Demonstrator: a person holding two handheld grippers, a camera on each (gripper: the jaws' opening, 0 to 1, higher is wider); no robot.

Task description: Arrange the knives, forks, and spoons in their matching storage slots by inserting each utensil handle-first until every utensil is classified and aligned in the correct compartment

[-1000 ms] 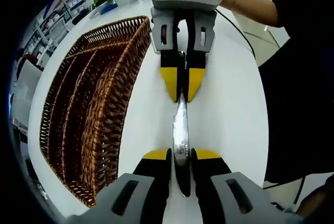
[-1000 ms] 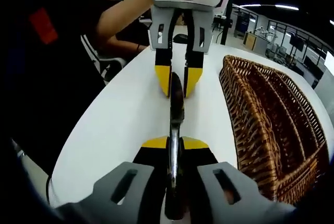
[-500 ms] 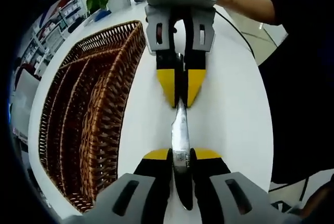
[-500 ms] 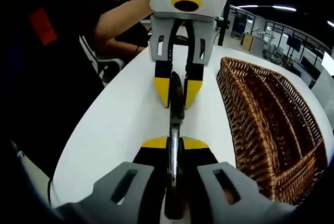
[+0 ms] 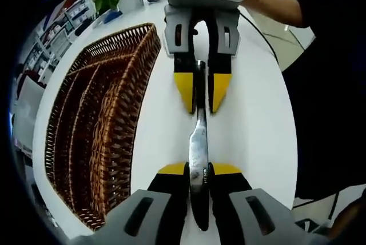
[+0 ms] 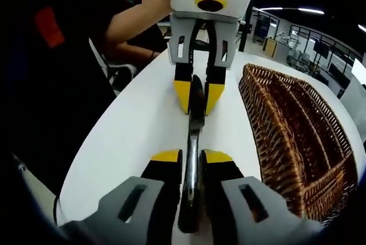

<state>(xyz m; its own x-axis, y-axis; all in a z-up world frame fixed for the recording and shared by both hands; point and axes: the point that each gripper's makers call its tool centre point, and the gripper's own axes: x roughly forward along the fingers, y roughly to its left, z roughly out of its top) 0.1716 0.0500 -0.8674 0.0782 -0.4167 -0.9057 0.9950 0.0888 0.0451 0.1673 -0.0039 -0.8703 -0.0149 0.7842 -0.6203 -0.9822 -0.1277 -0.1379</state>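
Your left hand-held gripper (image 5: 197, 169) is clamped on one end of the utensil (image 5: 198, 142), which hangs above the white desk (image 5: 251, 119). Your right hand-held gripper (image 6: 190, 159) stands slightly apart around the other end. The basket (image 5: 97, 119) lies at 9 o'clock. The metal looks stiff and slippery, so grip the flat handle firmly.
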